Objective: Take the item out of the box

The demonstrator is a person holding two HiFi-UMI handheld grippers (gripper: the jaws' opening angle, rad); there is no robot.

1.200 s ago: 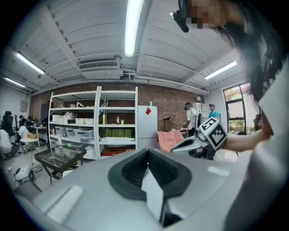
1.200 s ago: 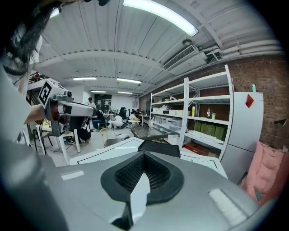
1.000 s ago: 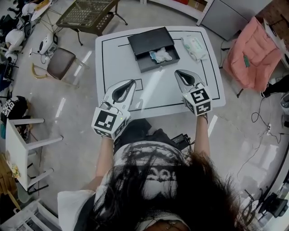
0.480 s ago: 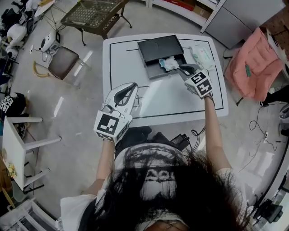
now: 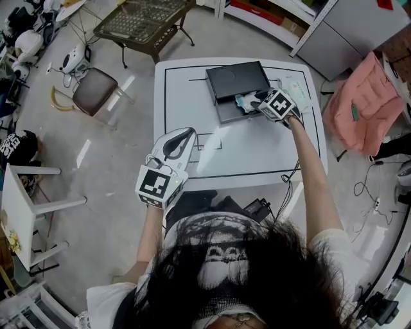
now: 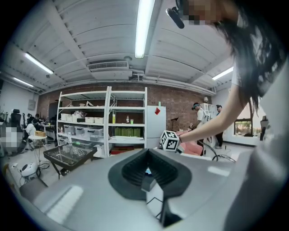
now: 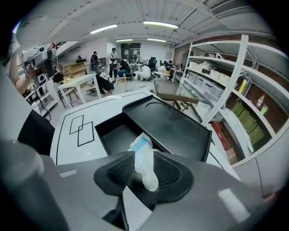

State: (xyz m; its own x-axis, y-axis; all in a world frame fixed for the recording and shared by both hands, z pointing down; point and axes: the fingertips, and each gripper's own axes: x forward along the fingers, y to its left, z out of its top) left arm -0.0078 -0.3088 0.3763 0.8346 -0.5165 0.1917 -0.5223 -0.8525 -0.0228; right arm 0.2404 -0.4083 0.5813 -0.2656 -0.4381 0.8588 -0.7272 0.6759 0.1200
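A black box (image 5: pixel 236 78) stands at the far side of the white table (image 5: pixel 244 151) with its drawer (image 5: pixel 229 112) pulled out toward me. A white and blue packet (image 5: pixel 244 100) lies in the drawer. My right gripper (image 5: pixel 255 101) reaches into the drawer; its jaws are opening. In the right gripper view the packet (image 7: pixel 139 145) sits between the pads with a gap on each side, and the right gripper (image 7: pixel 144 154) hangs over the drawer (image 7: pixel 113 137). My left gripper (image 5: pixel 185 133) hovers over the table's near left edge, shut and empty.
A white wipes pack (image 5: pixel 297 87) lies on the table right of the box. A pink-draped chair (image 5: pixel 359 96) stands to the right, a brown stool (image 5: pixel 96 90) and a mesh-top table (image 5: pixel 142 18) to the left. Shelving (image 7: pixel 235 85) stands beyond the box.
My right gripper has gone from the table's near edge forward to the drawer, and its jaws have parted around the packet. The left gripper has stayed near the front edge.
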